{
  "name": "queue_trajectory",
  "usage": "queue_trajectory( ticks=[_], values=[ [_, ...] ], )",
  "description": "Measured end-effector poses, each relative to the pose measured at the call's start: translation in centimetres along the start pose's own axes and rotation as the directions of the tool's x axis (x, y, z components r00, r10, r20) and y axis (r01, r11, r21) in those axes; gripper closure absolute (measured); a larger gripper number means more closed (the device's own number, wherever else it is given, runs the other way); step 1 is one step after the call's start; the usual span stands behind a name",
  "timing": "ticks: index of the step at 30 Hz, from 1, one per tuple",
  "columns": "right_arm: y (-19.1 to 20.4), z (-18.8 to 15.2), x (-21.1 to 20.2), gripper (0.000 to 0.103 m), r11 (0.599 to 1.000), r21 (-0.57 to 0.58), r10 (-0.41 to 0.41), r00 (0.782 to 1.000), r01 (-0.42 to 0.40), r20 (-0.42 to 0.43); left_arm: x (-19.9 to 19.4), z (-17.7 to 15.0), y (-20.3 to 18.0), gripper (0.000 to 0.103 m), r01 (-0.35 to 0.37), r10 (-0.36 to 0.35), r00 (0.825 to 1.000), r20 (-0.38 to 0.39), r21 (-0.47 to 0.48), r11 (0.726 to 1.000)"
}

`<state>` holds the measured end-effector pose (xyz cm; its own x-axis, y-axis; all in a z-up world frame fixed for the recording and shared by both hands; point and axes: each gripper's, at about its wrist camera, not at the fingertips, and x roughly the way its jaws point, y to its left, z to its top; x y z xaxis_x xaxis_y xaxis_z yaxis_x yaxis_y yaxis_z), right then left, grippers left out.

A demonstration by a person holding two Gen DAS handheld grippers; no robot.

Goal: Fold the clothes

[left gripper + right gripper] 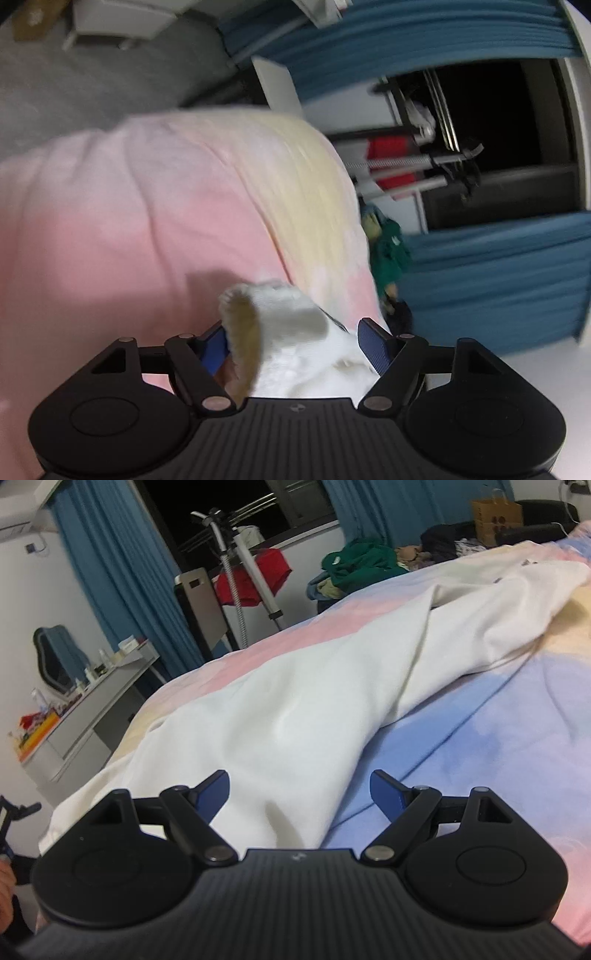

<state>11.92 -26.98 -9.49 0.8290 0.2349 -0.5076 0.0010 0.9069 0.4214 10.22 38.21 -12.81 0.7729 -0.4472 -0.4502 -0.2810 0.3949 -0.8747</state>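
two claws: left (295, 341), right (300, 794); one white garment (295, 701)

The left wrist view is smeared by motion, so the pink and yellow bedding (166, 206) ahead of the left gripper (295, 343) shows no sharp creases. A bunched white garment (291, 332) fills the gap between its fingers and hides whether they pinch it (the cloth's lower part runs behind the gripper body). Below the right gripper (299, 794), the garment's near edge is likewise covered.
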Motion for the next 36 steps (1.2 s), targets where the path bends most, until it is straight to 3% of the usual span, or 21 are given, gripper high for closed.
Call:
queue_trajectory(
  ticks=[4,7,12,14,23,26,29,36],
  values=[
    [0.4,0.0,0.6,0.018,1.0,-0.018,0.005,1.0,-0.006,-0.016,0.5,-1.3,-0.5,0.029,-0.033,0.036,0.999,-0.041,0.076,0.997],
    [0.3,0.0,0.8,0.018,1.0,-0.012,0.003,1.0,-0.004,-0.03,-0.4,-2.2,-0.8,0.029,-0.006,0.008,1.0,-0.025,0.1,0.995],
    [0.0,0.2,0.6,0.018,0.999,0.028,0.021,0.999,-0.02,-0.033,-2.3,-3.2,-0.3,0.028,0.096,-0.095,0.995,-0.019,0.059,0.994],
    [-0.1,0.3,0.5,0.018,0.999,0.04,0.028,0.999,-0.027,-0.032,-2.4,-3.5,-0.3,0.026,0.104,-0.104,0.994,-0.016,0.056,0.993],
    [-0.6,0.3,0.6,0.018,0.996,0.083,0.046,0.998,-0.043,-0.045,0.1,-2.0,-0.1,0.023,-0.018,0.015,0.999,0.047,0.061,0.998],
    [-0.7,0.3,0.6,0.018,0.995,0.093,0.043,0.998,-0.039,-0.047,0.9,-1.4,-0.1,0.035,-0.068,0.063,0.995,0.074,0.067,0.995],
    [-0.8,0.2,0.7,0.018,0.994,0.103,0.042,0.998,-0.037,-0.053,1.7,-0.7,0.0,0.035,-0.118,0.11,0.989,0.102,0.071,0.99],
    [-0.8,0.4,0.5,0.018,0.991,0.12,0.059,0.997,-0.053,-0.048,0.1,-1.2,0.8,0.029,-0.052,0.051,0.995,0.089,0.015,0.999]
  ],
)
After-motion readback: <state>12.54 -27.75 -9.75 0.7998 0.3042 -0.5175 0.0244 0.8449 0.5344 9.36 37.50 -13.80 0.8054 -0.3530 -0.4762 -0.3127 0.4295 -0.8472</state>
